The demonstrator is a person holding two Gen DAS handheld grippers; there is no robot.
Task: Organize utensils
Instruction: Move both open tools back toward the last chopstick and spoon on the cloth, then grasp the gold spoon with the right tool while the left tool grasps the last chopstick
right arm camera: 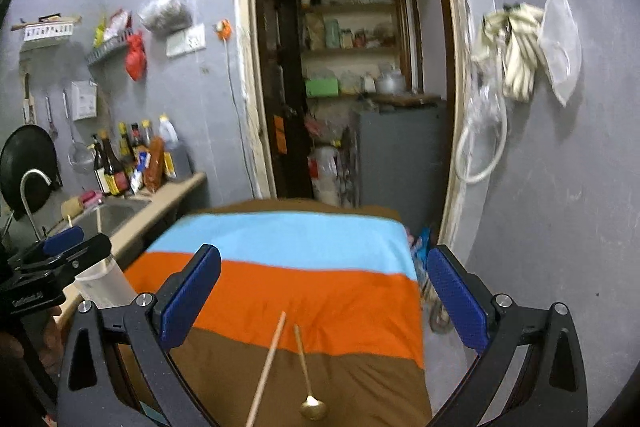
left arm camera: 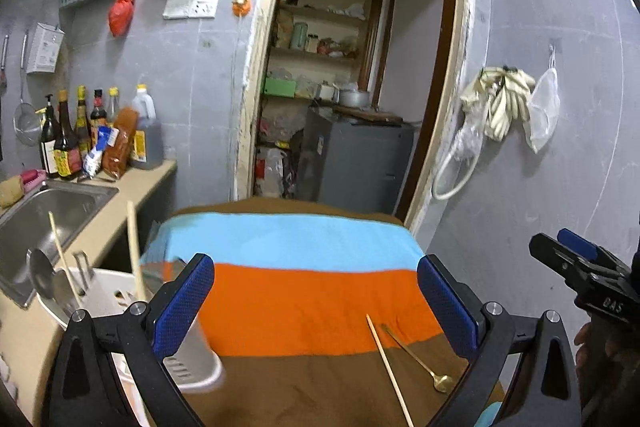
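Left wrist view is showing one white holder (left arm camera: 188, 363) keeping two chopsticks (left arm camera: 135, 247), then the left gripper (left arm camera: 316, 311) standing wide open, gripping nothing. One chopstick (left arm camera: 390, 371) and one gold spoon (left arm camera: 420, 359) are lying on the striped cloth (left arm camera: 312, 291); the right gripper (right arm camera: 326, 303) is hovering wide open and empty above them.

A striped cloth (left arm camera: 304, 291) in light blue, orange and brown covers the surface in the foreground. To the left runs a beige worktop (left arm camera: 136, 183) with a steel sink (left arm camera: 52, 211) set into it. Dark sauce bottles (left arm camera: 68, 143) and a large oil jug (left arm camera: 146, 135) stand crowded at the back of the worktop against the grey wall. A red bag (left arm camera: 122, 9) hangs near a wall socket (left arm camera: 192, 5). Beyond the open doorway (left arm camera: 360, 67), pantry shelves (left arm camera: 320, 27) hold jars above a grey cabinet (left arm camera: 356, 159). On the right wall hang pale gloves (left arm camera: 504, 99), a mesh bag (left arm camera: 544, 115) and a looped white hose (left arm camera: 456, 175).
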